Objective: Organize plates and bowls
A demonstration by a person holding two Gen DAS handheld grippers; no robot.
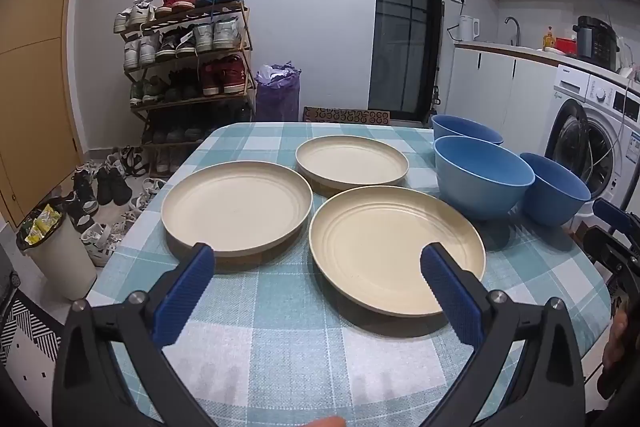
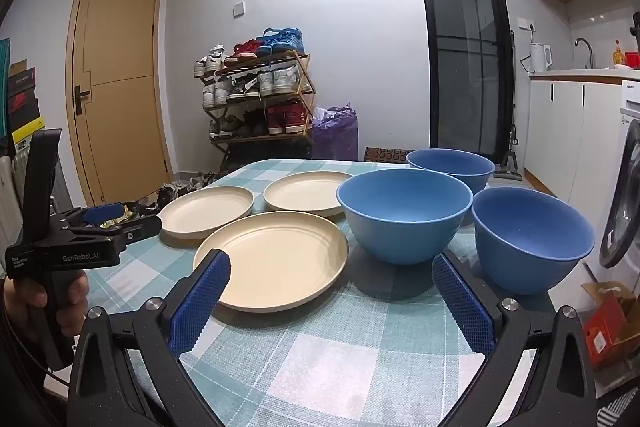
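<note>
Left wrist view shows nothing stacked yet: three plates (image 1: 236, 205) lie apart on the desk (image 1: 280, 339), three bowls (image 1: 482, 179) far right, seemingly separate. Left tongs (image 1: 316, 267) and right tongs (image 2: 330, 275) hover released, empty.

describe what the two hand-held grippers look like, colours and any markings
Each hand-held gripper, left and right, has a black frame, silver pivot bolts and blue textured finger pads. The left one's side, seen from the right wrist, carries white "GenRobot.AI" lettering.
</note>
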